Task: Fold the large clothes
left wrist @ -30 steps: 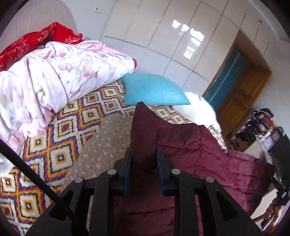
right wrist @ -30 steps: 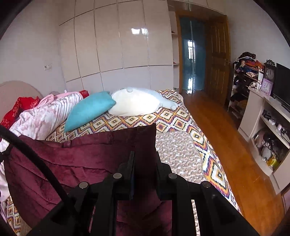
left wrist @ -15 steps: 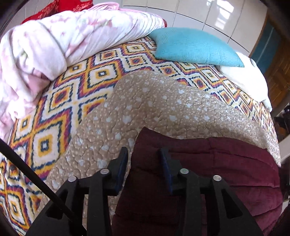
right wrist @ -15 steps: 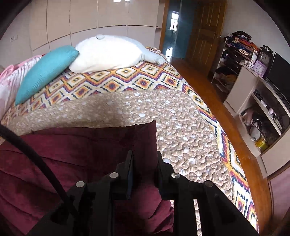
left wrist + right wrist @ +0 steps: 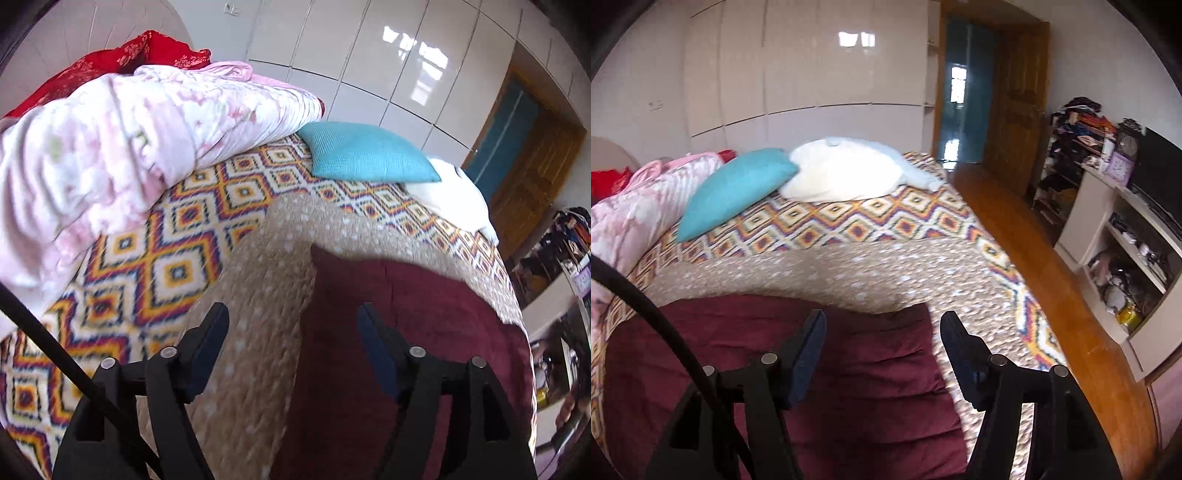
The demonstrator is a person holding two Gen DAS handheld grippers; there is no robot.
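A dark maroon quilted garment [image 5: 406, 332] lies flat on a beige dotted quilt [image 5: 266, 295] on the bed. It also shows in the right wrist view [image 5: 775, 350]. My left gripper [image 5: 293, 321] is open, jaws wide apart, just above the garment's far left corner, holding nothing. My right gripper [image 5: 882, 328] is open, jaws wide apart, above the garment's far right corner, holding nothing.
A pink floral duvet [image 5: 110, 147] and a red cloth [image 5: 129, 55] are piled at the bed's head. A teal pillow [image 5: 735, 192] and a white plush [image 5: 849, 173] lie behind. The patterned bedspread [image 5: 868, 218] borders a wooden floor [image 5: 1052, 277] and shelves [image 5: 1126, 240].
Both grippers lowered the maroon garment onto the quilt, then opened and let go of its corners. Both have pulled back slightly from the garment.
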